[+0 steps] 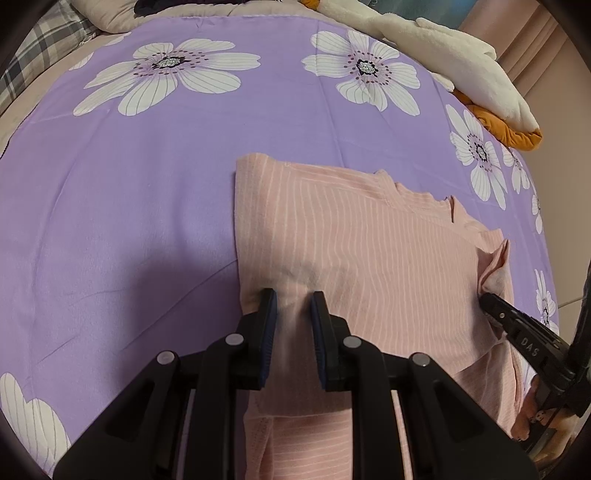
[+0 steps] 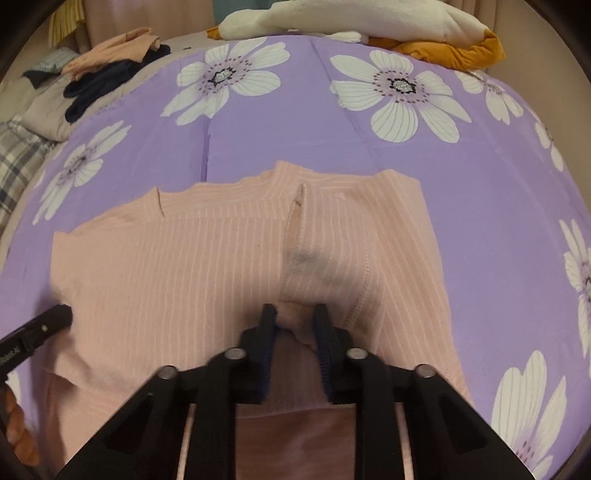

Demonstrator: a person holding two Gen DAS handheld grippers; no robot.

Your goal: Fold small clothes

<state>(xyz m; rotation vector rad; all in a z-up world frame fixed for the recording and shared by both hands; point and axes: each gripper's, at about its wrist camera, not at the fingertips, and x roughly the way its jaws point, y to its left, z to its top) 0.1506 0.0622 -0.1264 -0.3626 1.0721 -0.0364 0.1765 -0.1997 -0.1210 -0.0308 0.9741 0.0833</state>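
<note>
A pink garment with thin white stripes lies partly folded on the purple flowered sheet. My left gripper is at its near left edge, with a fold of pink cloth between the jaws, which stand a little apart. The right gripper's tip shows in this view at the garment's right edge. In the right wrist view the garment fills the middle. My right gripper has a bunched fold of the garment between its jaws. The left gripper's tip shows at the left.
A white and orange plush toy lies at the far right edge of the bed, also in the right wrist view. A pile of pink and dark clothes sits far left. A plaid pillow lies at the far left.
</note>
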